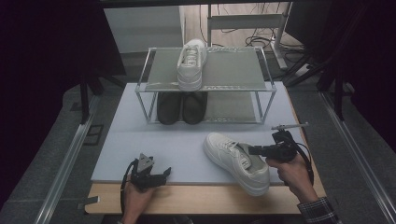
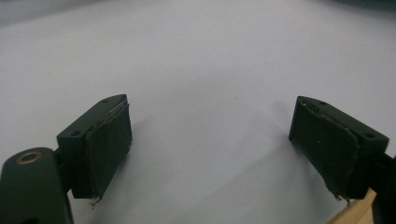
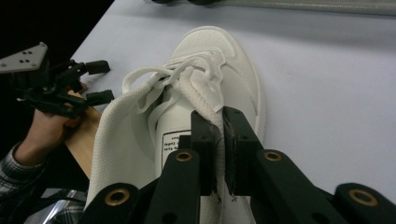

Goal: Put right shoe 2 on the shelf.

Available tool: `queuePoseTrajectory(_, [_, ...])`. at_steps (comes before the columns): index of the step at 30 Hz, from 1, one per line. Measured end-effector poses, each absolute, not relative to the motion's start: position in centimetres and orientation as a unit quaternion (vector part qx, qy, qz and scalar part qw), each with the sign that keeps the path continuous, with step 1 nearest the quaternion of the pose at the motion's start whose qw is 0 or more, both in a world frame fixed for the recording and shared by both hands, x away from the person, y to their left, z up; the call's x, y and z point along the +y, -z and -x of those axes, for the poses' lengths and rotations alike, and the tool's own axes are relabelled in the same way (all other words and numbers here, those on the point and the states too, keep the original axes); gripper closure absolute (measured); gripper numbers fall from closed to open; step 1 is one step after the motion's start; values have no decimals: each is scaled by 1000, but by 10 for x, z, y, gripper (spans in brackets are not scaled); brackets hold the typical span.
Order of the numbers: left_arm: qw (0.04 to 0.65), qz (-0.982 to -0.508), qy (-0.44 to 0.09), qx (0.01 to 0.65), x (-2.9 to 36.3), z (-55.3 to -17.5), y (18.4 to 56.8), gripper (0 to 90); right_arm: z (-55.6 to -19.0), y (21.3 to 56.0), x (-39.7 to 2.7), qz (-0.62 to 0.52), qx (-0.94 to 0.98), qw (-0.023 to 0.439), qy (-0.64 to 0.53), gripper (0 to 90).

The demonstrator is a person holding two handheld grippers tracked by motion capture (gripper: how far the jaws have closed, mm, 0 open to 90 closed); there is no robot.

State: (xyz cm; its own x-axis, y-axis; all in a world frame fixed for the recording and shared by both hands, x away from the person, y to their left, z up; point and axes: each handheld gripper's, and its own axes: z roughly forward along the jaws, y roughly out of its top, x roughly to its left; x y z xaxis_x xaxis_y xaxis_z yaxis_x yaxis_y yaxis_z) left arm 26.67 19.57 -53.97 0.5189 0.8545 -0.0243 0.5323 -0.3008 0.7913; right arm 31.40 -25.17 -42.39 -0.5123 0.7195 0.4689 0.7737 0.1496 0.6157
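A white sneaker [image 1: 236, 161] lies on the pale mat at the front right, its toe pointing toward the back left. My right gripper [image 1: 254, 150] reaches into its opening from the right. In the right gripper view the gripper [image 3: 219, 116] is shut on the sneaker [image 3: 210, 70], pinching the edge of the upper beside the laces. My left gripper [image 1: 161, 173] rests at the mat's front edge, open. The left gripper view has its jaws [image 2: 210, 140] wide apart over bare mat with nothing between them. That left gripper [image 3: 60, 88] also appears far off in the right gripper view.
A metal two-shelf rack [image 1: 233, 70] stands at the back of the mat [image 1: 140, 144]. A matching white sneaker [image 1: 191, 63] sits on its top shelf, and a pair of dark shoes [image 1: 181, 107] on the lower one. The wooden table edge [image 1: 196, 200] runs along the front.
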Motion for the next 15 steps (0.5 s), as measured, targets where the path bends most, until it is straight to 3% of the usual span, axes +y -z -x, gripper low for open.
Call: queuePoseTrajectory(15, [391,-779,-207,445,196,-267,540,127,-320,393,-252,490,-738,42,462,843])
